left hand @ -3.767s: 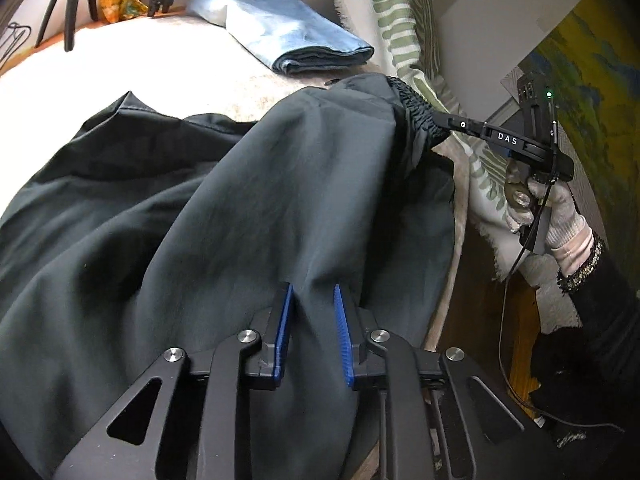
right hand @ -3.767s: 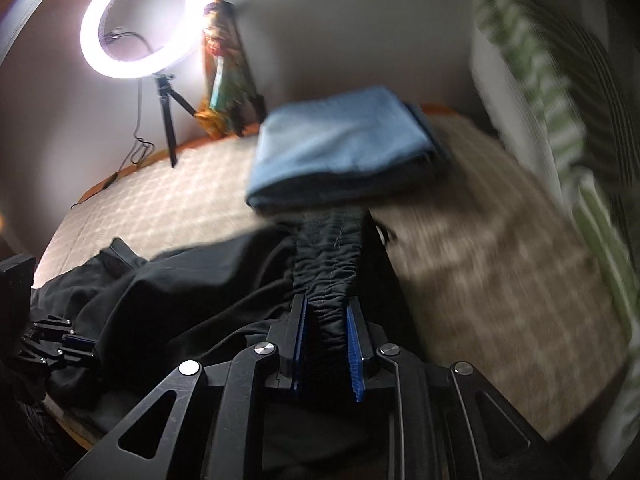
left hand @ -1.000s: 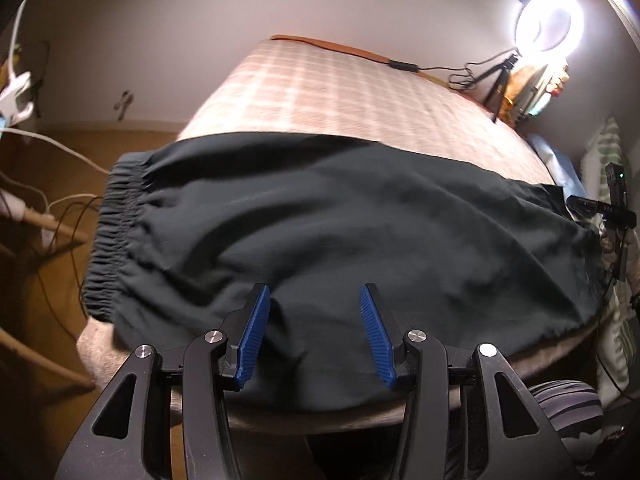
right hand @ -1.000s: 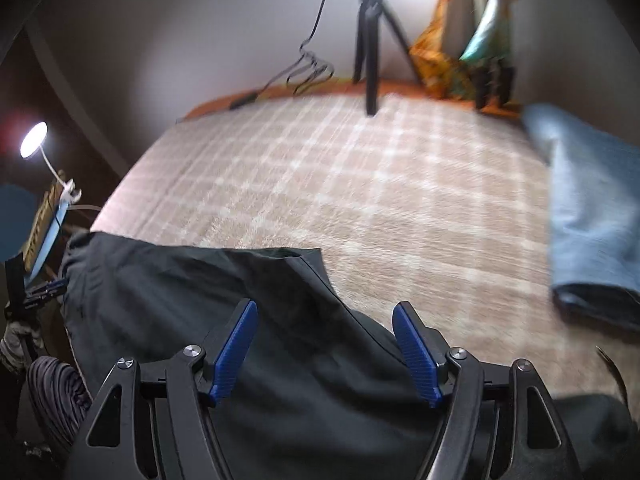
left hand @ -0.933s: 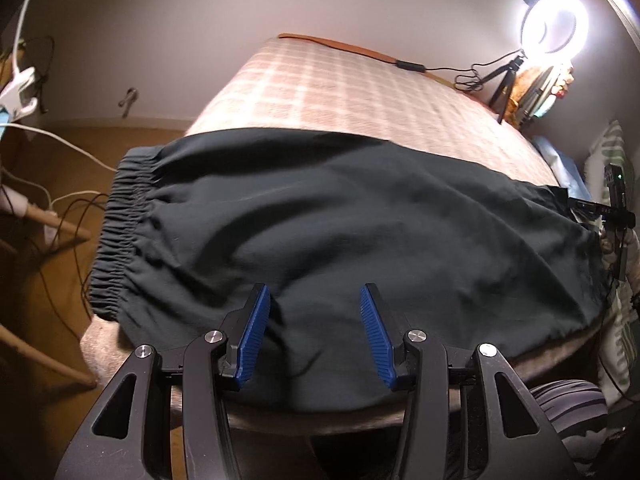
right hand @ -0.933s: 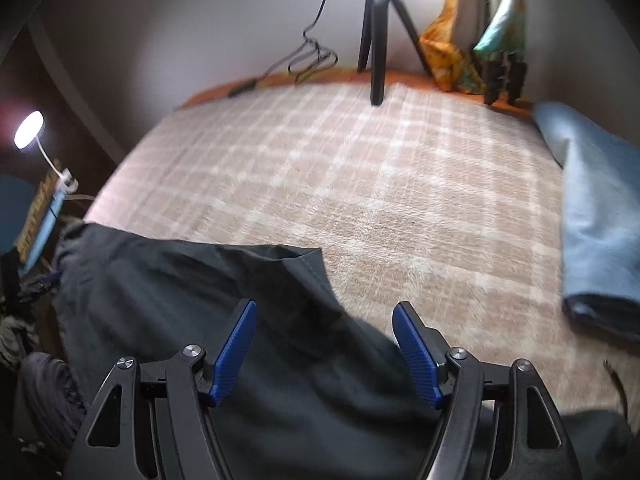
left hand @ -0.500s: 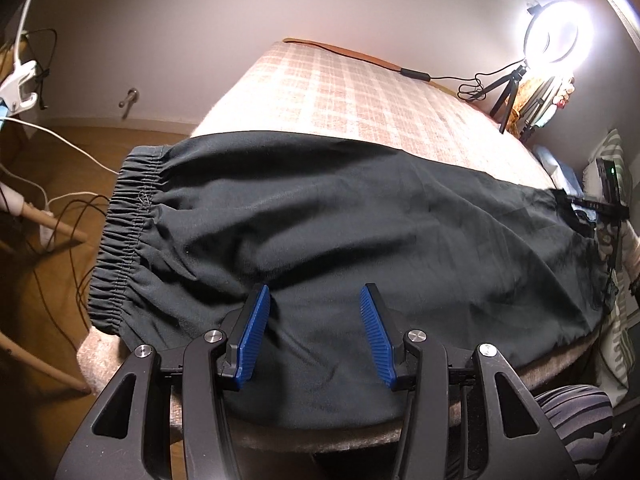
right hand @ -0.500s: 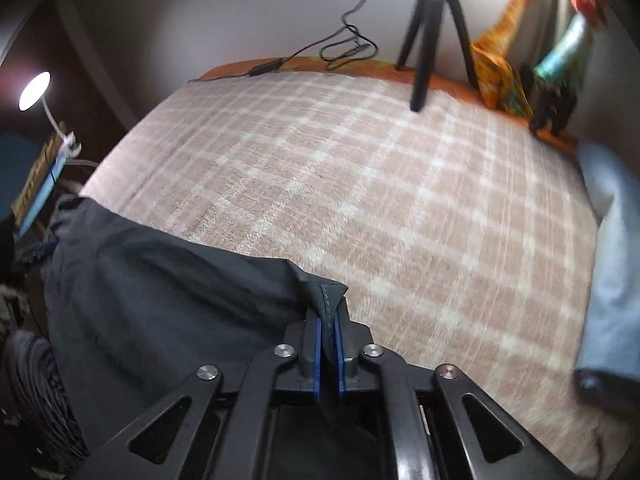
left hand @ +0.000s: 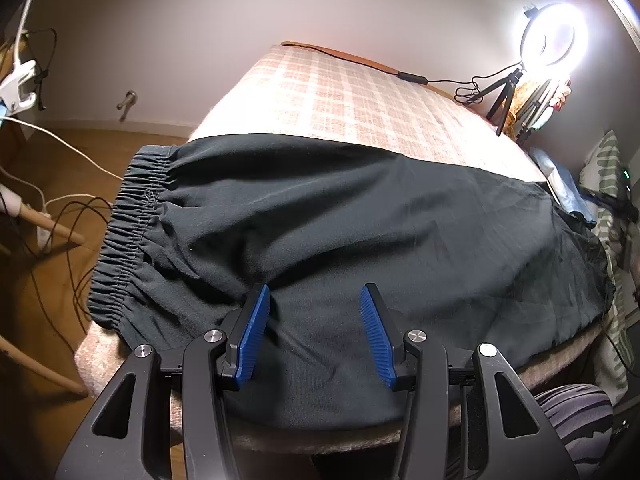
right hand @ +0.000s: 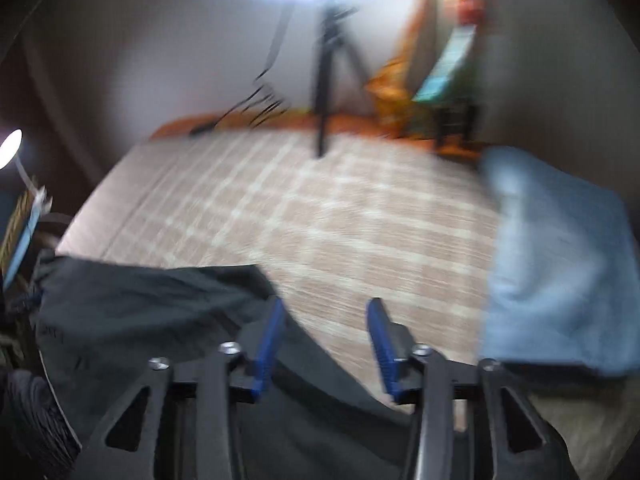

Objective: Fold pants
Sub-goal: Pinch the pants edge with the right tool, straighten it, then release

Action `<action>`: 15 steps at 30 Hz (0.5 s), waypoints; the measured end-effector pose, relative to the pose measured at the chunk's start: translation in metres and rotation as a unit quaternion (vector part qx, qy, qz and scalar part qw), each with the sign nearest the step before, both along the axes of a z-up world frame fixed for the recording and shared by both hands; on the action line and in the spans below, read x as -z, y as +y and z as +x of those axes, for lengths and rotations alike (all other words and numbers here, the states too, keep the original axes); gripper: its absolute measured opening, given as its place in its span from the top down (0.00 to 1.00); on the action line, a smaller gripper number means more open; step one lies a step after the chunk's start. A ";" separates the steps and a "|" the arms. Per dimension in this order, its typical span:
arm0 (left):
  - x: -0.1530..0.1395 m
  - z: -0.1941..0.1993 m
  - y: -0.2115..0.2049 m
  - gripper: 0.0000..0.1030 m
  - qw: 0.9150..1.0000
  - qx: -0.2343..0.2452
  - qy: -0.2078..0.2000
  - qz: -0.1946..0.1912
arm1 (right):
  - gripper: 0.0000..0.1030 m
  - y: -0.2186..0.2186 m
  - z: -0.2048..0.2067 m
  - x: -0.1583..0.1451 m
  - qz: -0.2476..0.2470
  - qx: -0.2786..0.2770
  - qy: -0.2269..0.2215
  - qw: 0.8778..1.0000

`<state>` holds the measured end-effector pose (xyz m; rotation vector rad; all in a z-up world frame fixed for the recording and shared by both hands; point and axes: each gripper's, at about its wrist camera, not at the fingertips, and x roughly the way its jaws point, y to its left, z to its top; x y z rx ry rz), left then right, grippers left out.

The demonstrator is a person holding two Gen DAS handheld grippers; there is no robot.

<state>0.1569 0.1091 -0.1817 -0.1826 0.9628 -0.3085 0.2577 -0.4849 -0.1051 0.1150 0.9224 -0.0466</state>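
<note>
Dark pants [left hand: 340, 232] lie spread flat along the near edge of a bed with a checked cover [left hand: 340, 92]. Their elastic waistband [left hand: 128, 232] is at the left end. My left gripper [left hand: 312, 320] is open and empty, just above the cloth near its front edge. In the blurred right wrist view my right gripper [right hand: 324, 332] is open and empty at the far corner of the pants [right hand: 152, 304], over the bed cover [right hand: 320, 216].
A folded light blue cloth [right hand: 560, 264] lies on the bed at the right. A ring light on a tripod [left hand: 552, 36] stands at the bed's far end. Cables and a wooden chair leg [left hand: 52, 228] are on the floor at the left. A striped pillow [left hand: 604, 168] is at the right.
My right gripper was shut on the pants' corner half a second ago; it has opened and let go, and its view is moving. The left gripper stays open over the cloth.
</note>
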 end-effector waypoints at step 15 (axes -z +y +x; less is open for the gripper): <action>-0.001 0.000 -0.003 0.55 1.000 -0.002 -0.003 0.001 | 0.21 -0.137 -0.136 0.055 0.094 0.259 0.061 0.959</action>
